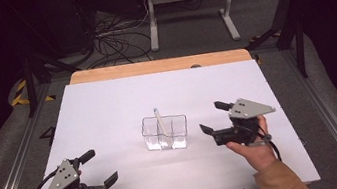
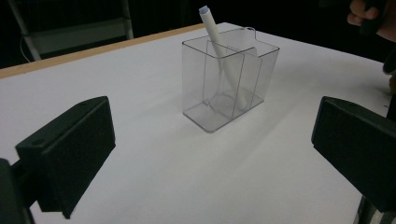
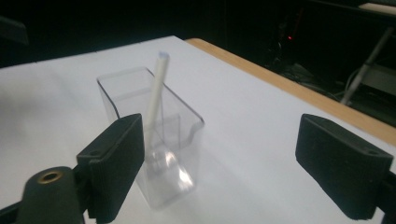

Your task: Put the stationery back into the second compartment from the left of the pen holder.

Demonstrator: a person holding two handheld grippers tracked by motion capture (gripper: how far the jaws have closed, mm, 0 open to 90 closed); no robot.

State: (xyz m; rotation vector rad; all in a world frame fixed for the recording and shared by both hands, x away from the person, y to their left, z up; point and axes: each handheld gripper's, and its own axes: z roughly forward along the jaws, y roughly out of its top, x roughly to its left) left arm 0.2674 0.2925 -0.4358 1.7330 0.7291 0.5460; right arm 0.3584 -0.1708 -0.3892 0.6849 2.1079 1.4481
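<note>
A clear plastic box with inner dividers [image 1: 164,133] [image 2: 229,77] [image 3: 154,135] stands in the middle of the white table. A white pen [image 1: 160,121] [image 2: 219,51] [image 3: 155,95] leans upright inside it, its tip sticking out above the rim. My right gripper [image 1: 215,116] [image 3: 219,163] is to the right of the box, open, nothing between its jaws. My left gripper [image 1: 101,166] [image 2: 210,158] rests near the table's front left edge, open and empty, pointing toward the box.
The white sheet [image 1: 108,108] covers a wooden table [image 1: 162,65] whose far edge shows. Beyond it on the floor are tangled cables [image 1: 113,42] and a white desk frame [image 1: 188,0]. Dark stands flank both sides.
</note>
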